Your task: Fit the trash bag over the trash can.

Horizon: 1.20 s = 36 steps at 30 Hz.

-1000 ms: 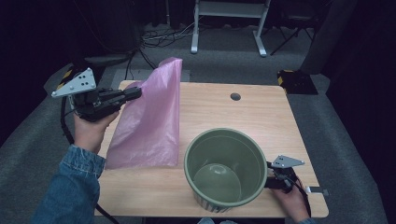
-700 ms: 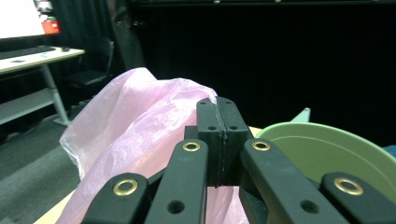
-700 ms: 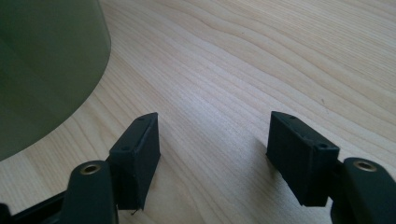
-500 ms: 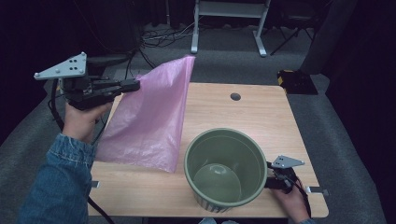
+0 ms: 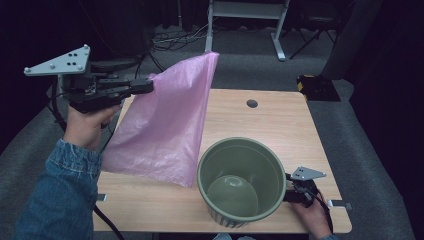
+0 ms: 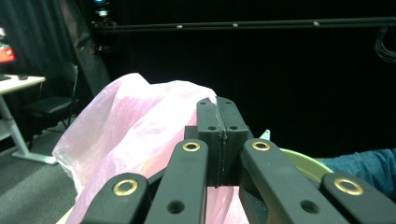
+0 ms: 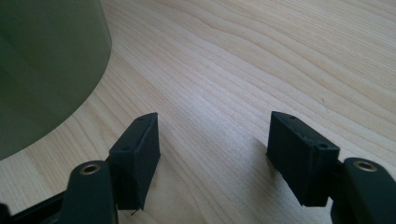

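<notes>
Two grippers are working at the desk [image 5: 280, 125] in the high view. At upper left, the left gripper [image 5: 150, 86] is pinching the top edge of a pink bag [image 5: 165, 130] and holding it up in the air; the bag is hanging as a slanted sheet over the desk's left part, its lower corner dangling just beside the rim of a green bin [image 5: 241, 181]. The bin is standing upright near the desk's front edge. The right gripper [image 5: 290, 192] is resting low at the bin's right side, held by a hand [image 5: 312, 216] at the bottom edge.

In the left gripper view, the left gripper [image 6: 217, 140] is showing its jaws pressed together, with the bag [image 6: 135, 135] bunching out to the left from between them; the bin's rim [image 6: 303, 163] is lying beyond at right.

In the right gripper view, the right gripper [image 7: 212, 144] is holding its jaws apart over bare desk [image 7: 261, 60], gripping nothing. The bin's wall [image 7: 42, 70] is standing at the left, apart from the near jaw.
</notes>
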Each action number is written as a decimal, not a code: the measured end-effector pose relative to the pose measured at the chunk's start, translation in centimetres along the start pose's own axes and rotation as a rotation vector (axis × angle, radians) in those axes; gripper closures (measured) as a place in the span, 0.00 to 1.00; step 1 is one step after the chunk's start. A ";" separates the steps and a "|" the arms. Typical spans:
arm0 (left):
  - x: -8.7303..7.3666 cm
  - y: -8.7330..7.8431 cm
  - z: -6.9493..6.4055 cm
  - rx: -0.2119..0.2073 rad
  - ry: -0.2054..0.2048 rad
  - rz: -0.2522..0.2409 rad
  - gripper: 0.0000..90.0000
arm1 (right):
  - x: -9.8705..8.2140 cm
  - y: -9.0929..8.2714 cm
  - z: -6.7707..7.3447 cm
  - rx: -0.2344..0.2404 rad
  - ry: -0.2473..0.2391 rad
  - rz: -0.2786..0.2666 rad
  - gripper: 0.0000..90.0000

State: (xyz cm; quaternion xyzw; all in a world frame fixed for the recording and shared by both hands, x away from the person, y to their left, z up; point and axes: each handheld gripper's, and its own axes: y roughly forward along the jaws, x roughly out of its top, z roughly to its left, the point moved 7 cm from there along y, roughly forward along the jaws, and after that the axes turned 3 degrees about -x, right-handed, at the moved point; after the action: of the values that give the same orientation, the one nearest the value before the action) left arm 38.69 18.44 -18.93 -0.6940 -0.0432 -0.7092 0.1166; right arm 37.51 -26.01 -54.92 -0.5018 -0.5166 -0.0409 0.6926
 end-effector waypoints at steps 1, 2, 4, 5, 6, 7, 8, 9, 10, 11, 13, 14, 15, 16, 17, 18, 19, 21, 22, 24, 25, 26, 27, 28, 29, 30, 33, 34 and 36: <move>0.1 0.3 -0.1 -0.009 -0.004 -0.008 1.00 | 0.0 0.0 0.0 0.000 0.000 0.000 0.38; 0.2 0.7 -0.1 -0.017 -0.002 -0.009 1.00 | 0.0 0.0 0.0 0.000 0.000 0.000 0.38; 0.3 1.3 -0.2 -0.027 -0.004 -0.009 1.00 | 0.0 0.0 0.0 0.000 -0.001 0.000 0.38; 0.4 1.7 -0.2 -0.033 -0.003 -0.008 1.00 | 0.0 0.0 0.0 0.002 -0.001 0.000 0.38; 0.5 2.1 -0.3 -0.040 -0.002 -0.011 1.00 | 0.0 0.0 0.0 0.002 -0.001 0.000 0.38; 0.6 2.5 -0.3 -0.046 0.000 -0.011 1.00 | 0.0 0.0 0.0 0.002 -0.002 0.000 0.38; 0.8 2.8 -0.4 -0.053 0.000 -0.014 1.00 | 0.0 0.0 0.0 0.003 -0.001 0.000 0.38; 0.8 3.2 -0.5 -0.059 0.002 -0.015 1.00 | 0.0 0.0 0.0 0.003 -0.002 0.000 0.38; 0.9 3.7 -0.6 -0.067 0.003 -0.015 1.00 | 0.0 0.0 0.0 0.003 -0.002 0.000 0.38; 1.0 4.1 -0.6 -0.073 0.003 -0.014 1.00 | 0.0 0.0 0.0 0.003 -0.002 0.000 0.37; 1.0 4.8 -0.6 -0.079 0.005 -0.011 1.00 | 0.0 0.0 0.0 0.003 -0.002 0.000 0.37; 1.0 5.2 -0.6 -0.085 0.001 -0.011 1.00 | 0.0 0.0 0.0 0.004 -0.002 0.000 0.37; 1.0 5.7 -0.7 -0.093 -0.001 -0.010 1.00 | 0.0 0.0 0.1 0.005 -0.004 0.000 0.37; 1.1 6.0 -0.7 -0.098 -0.002 -0.010 1.00 | 0.0 0.0 0.1 0.005 -0.004 0.000 0.37; 1.1 6.4 -0.7 -0.105 -0.002 -0.007 1.00 | 0.0 0.0 0.1 0.006 -0.005 0.000 0.37; 1.1 6.9 -0.8 -0.112 0.001 -0.006 1.00 | 0.0 0.0 0.1 0.007 -0.005 0.000 0.37; 1.1 7.3 -0.8 -0.117 0.004 -0.005 1.00 | 0.0 0.0 0.1 0.007 -0.006 0.000 0.37; 1.1 8.1 -0.9 -0.129 0.003 -0.005 1.00 | 0.0 0.0 0.1 0.007 -0.008 0.001 0.37; 1.2 8.6 -0.9 -0.134 0.002 -0.004 1.00 | 0.0 0.0 0.1 0.007 -0.008 0.001 0.37; 1.2 9.7 -1.0 -0.148 0.004 -0.001 1.00 | 0.0 0.0 0.1 0.008 -0.009 0.001 0.37; 1.2 10.0 -1.0 -0.152 0.004 0.002 1.00 | 0.0 0.0 0.1 0.008 -0.009 0.001 0.37; 1.2 10.4 -1.1 -0.155 0.005 0.004 1.00 | 0.0 0.0 0.1 0.010 -0.007 0.000 0.37; 1.2 10.8 -1.2 -0.157 0.011 0.001 1.00 | 0.0 0.0 0.1 0.009 -0.008 0.002 0.37; 1.3 11.1 -1.2 -0.161 0.013 -0.006 1.00 | 0.0 0.0 0.1 0.011 -0.007 0.000 0.37; 1.4 11.6 -1.4 -0.168 0.015 -0.016 1.00 | 0.0 0.0 0.1 0.011 -0.007 0.000 0.37; 1.4 12.0 -1.4 -0.173 0.015 -0.015 1.00 | 0.0 0.0 0.1 0.011 -0.007 0.000 0.37; 1.3 13.3 -1.7 -0.185 0.014 -0.010 1.00 | 0.0 0.0 0.1 0.011 -0.007 0.000 0.37; 1.3 13.7 -1.7 -0.189 0.015 -0.008 1.00 | 0.0 0.0 0.1 0.011 -0.007 0.000 0.37; 1.1 14.7 -1.9 -0.197 0.015 -0.005 1.00 | 0.0 0.0 0.1 0.012 -0.008 0.000 0.37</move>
State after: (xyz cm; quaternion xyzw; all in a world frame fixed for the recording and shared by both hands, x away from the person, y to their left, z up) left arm 40.12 3.68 -19.34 -0.6967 0.0258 -0.7154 0.0463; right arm 37.42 -25.93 -54.92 -0.4978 -0.5193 -0.0357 0.6937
